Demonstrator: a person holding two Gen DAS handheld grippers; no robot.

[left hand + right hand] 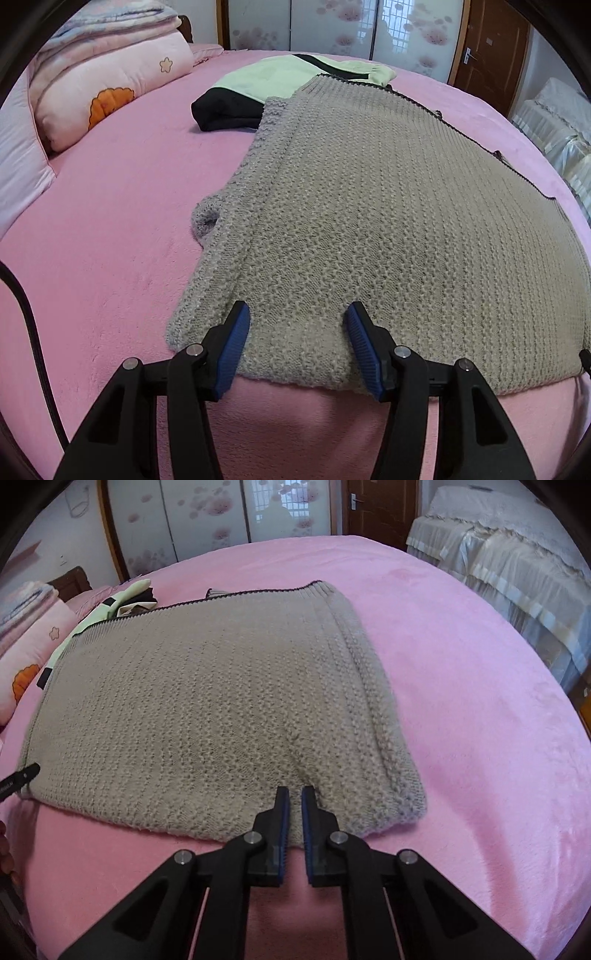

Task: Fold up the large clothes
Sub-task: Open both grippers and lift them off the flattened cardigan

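Observation:
A grey knitted sweater [369, 221] [203, 709] lies flat on the pink bed [110, 240] [461, 701], its sides folded in. My left gripper [297, 308] is open at the sweater's near-left edge. Its blue pads [236, 350] stand apart on either side of the knit and do not press it. My right gripper [295, 790] is shut on the near edge close to the right corner. A thin strip of knit shows between its pads [283, 823], and the fabric puckers at the fingertips. In the right wrist view the left gripper's finger [22, 773] shows at the left edge.
A light green and black garment [280, 77] [107, 609] lies folded beyond the sweater. Pink quilts and pillows [110, 85] are stacked at the far left. A second bed under cream covers [517, 572] stands to the right. A black cable [33, 332] runs down the left side.

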